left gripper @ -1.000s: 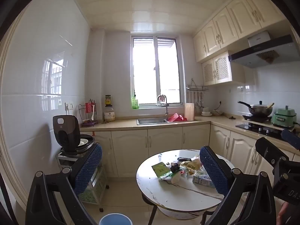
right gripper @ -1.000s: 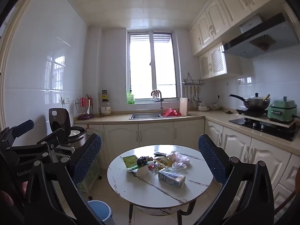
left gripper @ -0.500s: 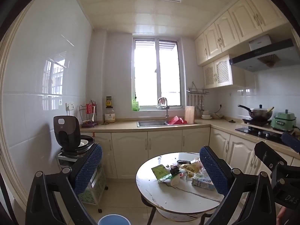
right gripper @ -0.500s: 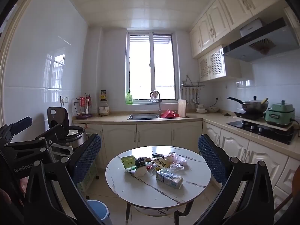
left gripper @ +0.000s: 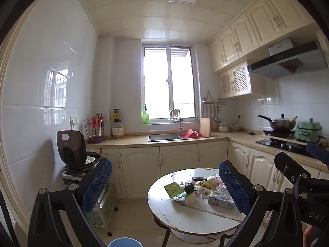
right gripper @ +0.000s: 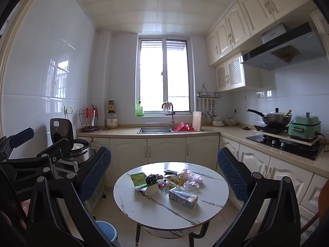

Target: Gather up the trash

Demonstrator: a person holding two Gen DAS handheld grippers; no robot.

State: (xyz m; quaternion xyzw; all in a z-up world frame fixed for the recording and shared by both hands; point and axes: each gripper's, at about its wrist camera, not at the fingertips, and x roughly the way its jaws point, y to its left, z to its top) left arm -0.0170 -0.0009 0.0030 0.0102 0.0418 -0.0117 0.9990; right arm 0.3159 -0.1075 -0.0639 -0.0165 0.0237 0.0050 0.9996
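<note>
A round white marble table (right gripper: 164, 210) (left gripper: 185, 216) holds a pile of trash: a green packet (right gripper: 138, 179), a yellow wrapper (right gripper: 174, 180), a crumpled clear bag (right gripper: 192, 180), a drink carton (right gripper: 183, 197) (left gripper: 221, 200), a dark lump (right gripper: 151, 178) and a white wad (right gripper: 151, 189). My left gripper (left gripper: 165, 182) and my right gripper (right gripper: 164, 168) are both open and empty, held well short of the table. A blue bin (right gripper: 105, 233) (left gripper: 124, 242) stands on the floor left of the table.
Kitchen counter with sink (right gripper: 155, 130) runs along the back, hob with pan (right gripper: 275, 119) and green cooker (right gripper: 304, 126) on the right. A rice cooker on a trolley (left gripper: 78, 160) stands by the left wall. The left gripper's body shows in the right wrist view (right gripper: 30, 160).
Both grippers have tilted up and drawn slightly nearer the table, which sits lower in both views. Both stay open.
</note>
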